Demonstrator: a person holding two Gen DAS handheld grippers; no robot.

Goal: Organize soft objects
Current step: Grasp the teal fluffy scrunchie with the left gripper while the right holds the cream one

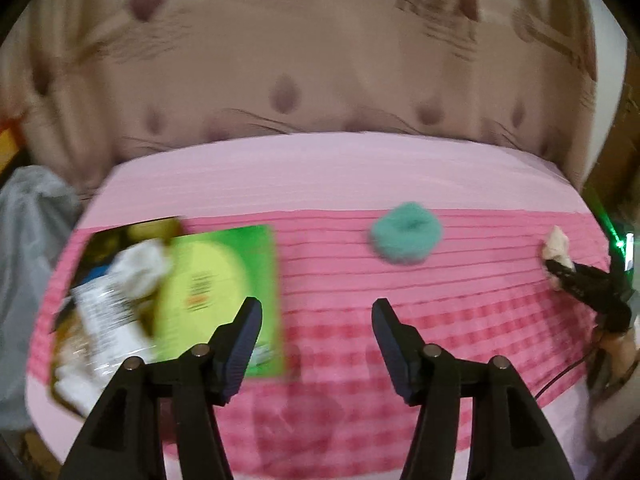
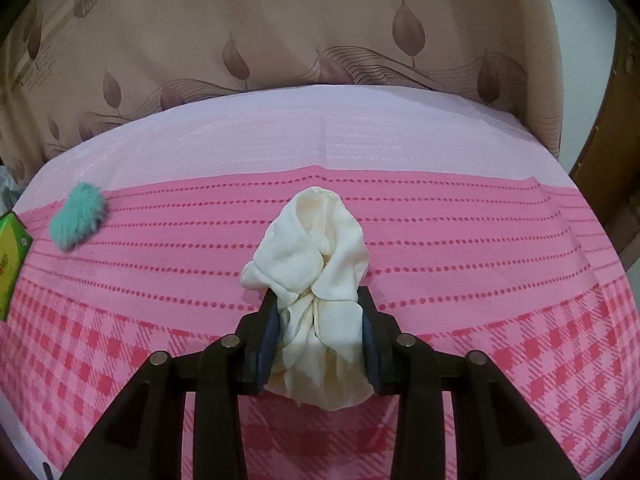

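Cloth (image 2: 316, 276), cream, sits bunched between your right gripper (image 2: 319, 304) jaws, clamped and lifted off the pink bedspread (image 2: 480, 240), likely for carrying to the green box (image 1: 228, 280). Left gripper (image 1: 316, 312) jaws spread wide, empty. Teal pom-pom (image 1: 405, 238) lies between; mind it.

Beige leaf-print curtain (image 2: 280, 40), pink cloth-covered table (image 2: 400, 140), wooden door frame (image 2: 616, 152)
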